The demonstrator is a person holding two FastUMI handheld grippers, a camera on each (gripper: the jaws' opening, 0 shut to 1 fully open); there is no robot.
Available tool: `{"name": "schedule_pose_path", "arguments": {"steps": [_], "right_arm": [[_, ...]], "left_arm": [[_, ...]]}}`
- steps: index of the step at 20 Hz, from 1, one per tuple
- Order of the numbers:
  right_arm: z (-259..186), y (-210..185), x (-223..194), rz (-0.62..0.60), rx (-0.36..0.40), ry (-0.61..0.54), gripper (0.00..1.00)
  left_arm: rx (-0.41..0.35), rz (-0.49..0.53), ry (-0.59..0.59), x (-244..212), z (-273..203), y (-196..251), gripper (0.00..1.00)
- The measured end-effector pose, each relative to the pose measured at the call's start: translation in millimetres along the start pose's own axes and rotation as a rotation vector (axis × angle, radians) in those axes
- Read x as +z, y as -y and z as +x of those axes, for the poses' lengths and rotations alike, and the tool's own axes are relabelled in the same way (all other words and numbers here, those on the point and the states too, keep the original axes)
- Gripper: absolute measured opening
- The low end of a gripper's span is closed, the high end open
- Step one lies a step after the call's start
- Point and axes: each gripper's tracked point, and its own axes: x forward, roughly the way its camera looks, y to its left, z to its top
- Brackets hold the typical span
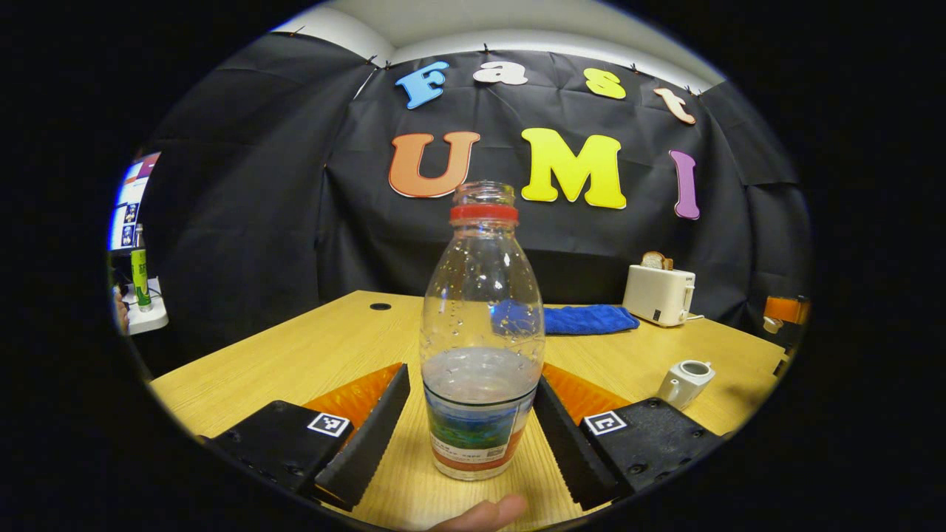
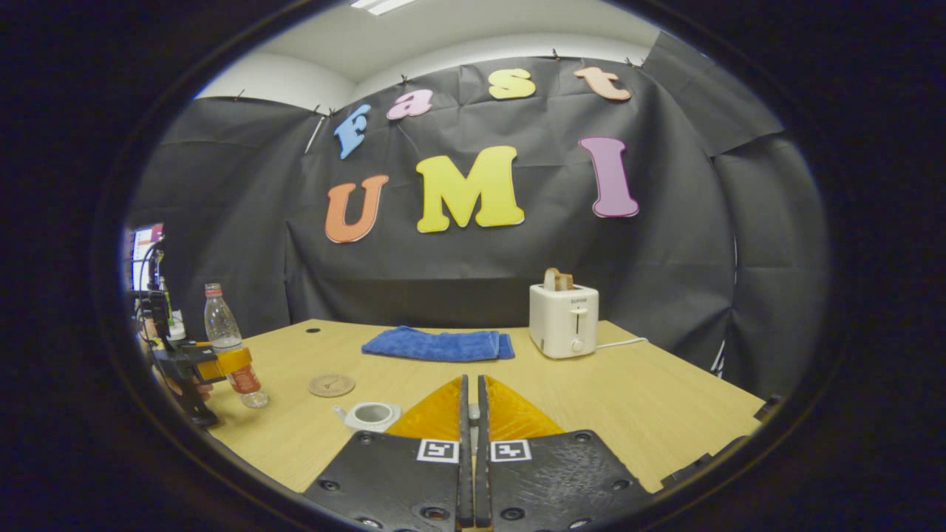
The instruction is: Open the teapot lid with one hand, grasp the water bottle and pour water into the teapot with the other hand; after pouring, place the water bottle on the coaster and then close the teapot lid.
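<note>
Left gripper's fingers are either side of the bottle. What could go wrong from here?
1. The water bottle is uncapped and stands between the fingers of the open left gripper; an off-centre close could tip it and spill water.
2. The teapot has a small opening, so the pour may miss.

Staged test booth: black cloth wall behind a light wooden table, lit computer screen off its edge.

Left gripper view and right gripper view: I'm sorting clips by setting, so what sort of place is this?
Probably a staged recording booth, not a real kitchen: black cloth wall, one wooden table, and household props, a toaster and a teapot.
</note>
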Motion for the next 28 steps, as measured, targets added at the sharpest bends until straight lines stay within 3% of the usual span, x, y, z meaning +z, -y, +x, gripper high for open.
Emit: {"name": "schedule_pose_path", "arguments": {"steps": [1, 2, 5, 10, 16, 22, 28], "right_arm": [[0.3, -1.3, -1.2, -0.001, 0.002, -0.004, 0.01], [0.6, -2.7, -3.0, -0.005, 0.006, -0.008, 0.01], [-1.3, -5.1, -2.5, -0.021, 0.009, -0.011, 0.01], [-2.2, 3.0, -2.4, -0.044, -0.018, -0.027, 0.02], [-2.4, 12.6, -0.3, -0.037, -0.023, -0.037, 0.01], [-1.7, 25.7, 2.6, -0.025, -0.046, -0.039, 0.01], [-2.1, 32.6, 3.5, -0.040, -0.064, -0.039, 0.01]], "left_arm": [[-0.025, 0.000, 0.014, 3.3, 2.3, 6.3, 0.94], [-0.029, 0.001, 0.014, 1.7, 1.0, 7.4, 0.82], [0.003, 0.061, -0.015, 2.9, -2.7, 2.8, 0.78], [0.059, 0.306, -0.042, 22.9, -12.7, 7.8, 0.78], [0.066, 0.562, -0.078, 37.4, -7.7, 25.7, 0.78], [0.057, 0.882, -0.152, 34.5, -2.2, 41.8, 0.77], [0.053, 1.051, -0.187, 31.2, 5.2, 57.2, 0.77]]}}
